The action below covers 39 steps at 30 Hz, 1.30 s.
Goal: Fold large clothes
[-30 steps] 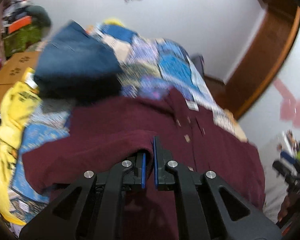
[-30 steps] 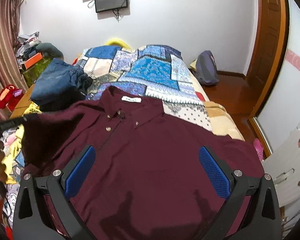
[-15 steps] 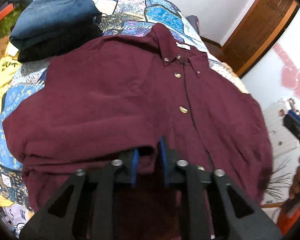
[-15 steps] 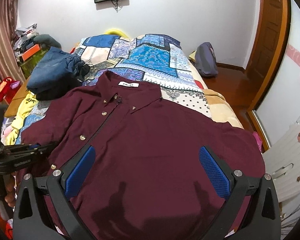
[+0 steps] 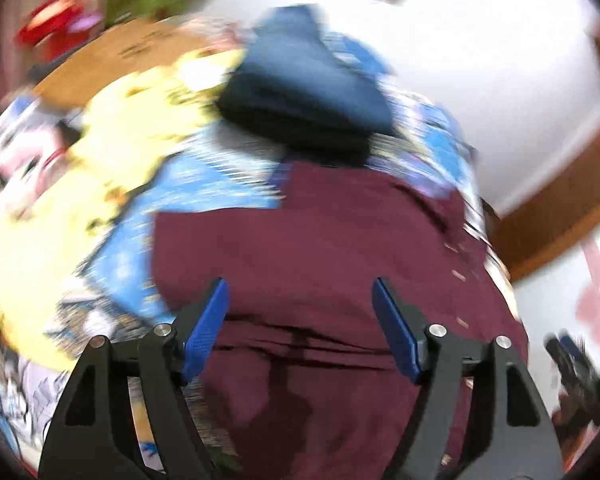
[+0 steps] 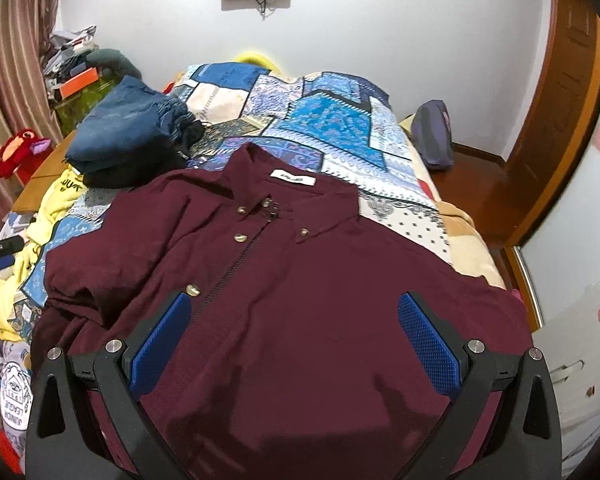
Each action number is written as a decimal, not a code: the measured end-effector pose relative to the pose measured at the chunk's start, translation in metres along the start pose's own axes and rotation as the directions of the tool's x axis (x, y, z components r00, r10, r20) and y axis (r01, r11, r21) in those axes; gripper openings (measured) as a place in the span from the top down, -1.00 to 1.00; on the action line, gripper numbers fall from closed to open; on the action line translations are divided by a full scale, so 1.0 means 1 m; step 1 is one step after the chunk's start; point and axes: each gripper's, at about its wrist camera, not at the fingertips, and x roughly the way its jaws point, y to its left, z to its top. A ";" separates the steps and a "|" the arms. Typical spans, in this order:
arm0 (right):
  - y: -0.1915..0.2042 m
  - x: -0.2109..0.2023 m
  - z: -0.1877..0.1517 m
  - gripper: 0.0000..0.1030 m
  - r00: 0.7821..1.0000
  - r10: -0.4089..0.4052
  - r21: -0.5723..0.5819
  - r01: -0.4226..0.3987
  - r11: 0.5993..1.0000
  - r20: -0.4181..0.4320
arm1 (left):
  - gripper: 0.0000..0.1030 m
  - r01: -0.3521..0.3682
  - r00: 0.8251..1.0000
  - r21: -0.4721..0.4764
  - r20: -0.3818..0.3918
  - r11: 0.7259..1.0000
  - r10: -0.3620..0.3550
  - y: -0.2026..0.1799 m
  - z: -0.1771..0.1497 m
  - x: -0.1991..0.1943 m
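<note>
The maroon shirt [image 6: 292, 288] is spread front-up on the patchwork bed [image 6: 332, 120], collar pointed away lengthwise. Its label and buttons are sharp only in the right view. Both the left gripper [image 5: 300, 320] and right gripper [image 6: 294, 340] are held wide apart, empty.

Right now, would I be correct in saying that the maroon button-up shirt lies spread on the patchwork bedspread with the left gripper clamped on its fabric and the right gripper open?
Not quite: the left gripper is open, its jaws spread above the maroon button-up shirt, as the left wrist view shows. The shirt does lie spread on the patchwork bedspread, and the right gripper is open.
</note>
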 end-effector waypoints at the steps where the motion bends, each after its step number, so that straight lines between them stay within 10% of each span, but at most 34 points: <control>1: 0.004 0.003 0.002 -0.99 1.000 0.005 -0.005 -0.005 1.000 -0.005 | -0.42 -0.018 1.000 -0.035 0.001 0.999 0.018 0.012 0.001 0.001; 7: 0.035 0.018 0.011 -0.99 0.999 0.028 -0.061 -0.030 0.998 -0.030 | -0.42 0.062 0.989 -0.275 -0.110 0.959 -0.095 0.073 -0.011 0.044; 14: 0.070 0.027 0.014 -0.99 1.000 0.018 -0.174 -0.022 0.985 -0.023 | -0.42 0.219 0.925 -0.502 -0.168 0.837 -0.342 0.100 -0.023 0.103; 19: 0.079 0.034 0.013 -0.99 0.999 -0.009 -0.219 0.002 0.976 -0.032 | -0.42 0.229 0.915 -0.559 -0.156 0.797 -0.372 0.102 -0.016 0.132; 23: 0.075 0.036 0.013 -0.99 0.999 -0.006 -0.202 -0.005 0.979 -0.053 | -0.14 0.222 0.926 -0.536 -0.146 0.815 -0.349 0.097 -0.008 0.146; 31: 0.050 0.023 0.014 -0.99 0.999 -0.022 -0.141 0.018 0.990 -0.028 | 0.56 0.049 0.997 -0.210 -0.042 0.976 -0.059 0.038 0.035 0.109; 39: 0.004 0.002 0.014 -0.99 0.998 -0.056 -0.060 0.058 0.997 0.037 | 0.58 0.159 0.972 0.056 0.166 0.986 -0.167 -0.079 0.089 0.019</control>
